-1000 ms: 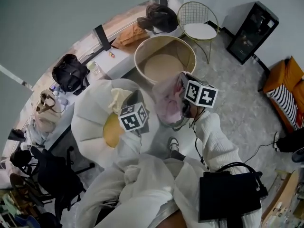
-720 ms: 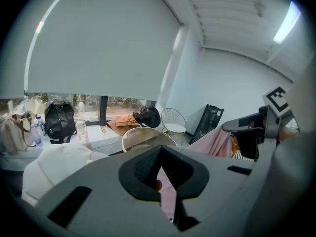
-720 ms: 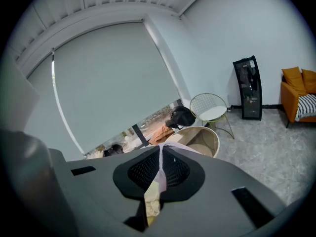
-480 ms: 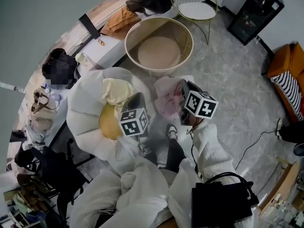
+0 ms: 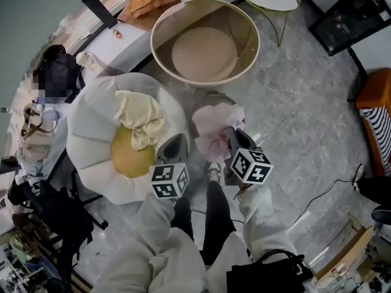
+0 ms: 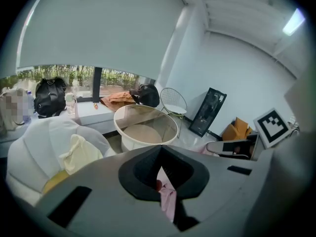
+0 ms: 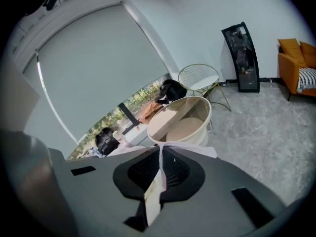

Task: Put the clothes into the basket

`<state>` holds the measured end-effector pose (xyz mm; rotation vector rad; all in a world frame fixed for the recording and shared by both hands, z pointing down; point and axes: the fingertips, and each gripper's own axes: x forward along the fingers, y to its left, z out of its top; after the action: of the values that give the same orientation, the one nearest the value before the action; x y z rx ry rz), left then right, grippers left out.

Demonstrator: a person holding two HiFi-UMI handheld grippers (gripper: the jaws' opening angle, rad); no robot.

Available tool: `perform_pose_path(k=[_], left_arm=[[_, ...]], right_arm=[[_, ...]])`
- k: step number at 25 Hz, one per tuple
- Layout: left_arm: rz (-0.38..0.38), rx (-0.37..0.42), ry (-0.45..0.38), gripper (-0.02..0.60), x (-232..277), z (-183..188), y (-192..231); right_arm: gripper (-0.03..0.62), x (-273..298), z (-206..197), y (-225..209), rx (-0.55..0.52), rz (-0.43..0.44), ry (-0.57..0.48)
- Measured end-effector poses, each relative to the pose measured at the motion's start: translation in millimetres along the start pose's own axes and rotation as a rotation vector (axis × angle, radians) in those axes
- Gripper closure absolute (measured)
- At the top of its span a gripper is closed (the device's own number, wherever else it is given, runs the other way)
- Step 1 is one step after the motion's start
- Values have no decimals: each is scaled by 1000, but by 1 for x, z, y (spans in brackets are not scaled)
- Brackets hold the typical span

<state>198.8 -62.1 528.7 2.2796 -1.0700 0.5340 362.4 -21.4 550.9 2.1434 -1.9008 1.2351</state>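
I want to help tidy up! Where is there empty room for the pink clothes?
The basket is bare inside. The grey floor between basket and orange sofa is open too. The white seat is crowded: a cream cloth and yellow cushion fill it.

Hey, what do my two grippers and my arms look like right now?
The left gripper and right gripper have dark grey, wedge-shaped jaws, and each carries a white cube with black square markers. Loose white sleeves cover both arms.
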Motion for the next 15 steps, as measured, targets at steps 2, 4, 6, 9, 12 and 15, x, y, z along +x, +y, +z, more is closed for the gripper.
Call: perform_pose_path(k=[2,4,6,9,12,15], left_arm=[[4,6,5,575,15,-15,3],[16,-13,22,575,30,-35,9],[32,-49,44,575,44,-56,18],[64,-87,71,575,60,-83,31],[91,-113,82,575,73,-96,43],[102,-135,87,575,81,-105,49]], right_arm=[[565,17,-16,-13,-5,9,14],[565,34,-34,-28,-2,6,39],[565,51,-53,-42,8,3,71],[565,69,-77,-54,14,14,112],[565,83,-86,-59,8,26,125],[565,94,-90,-62,1,39,136]])
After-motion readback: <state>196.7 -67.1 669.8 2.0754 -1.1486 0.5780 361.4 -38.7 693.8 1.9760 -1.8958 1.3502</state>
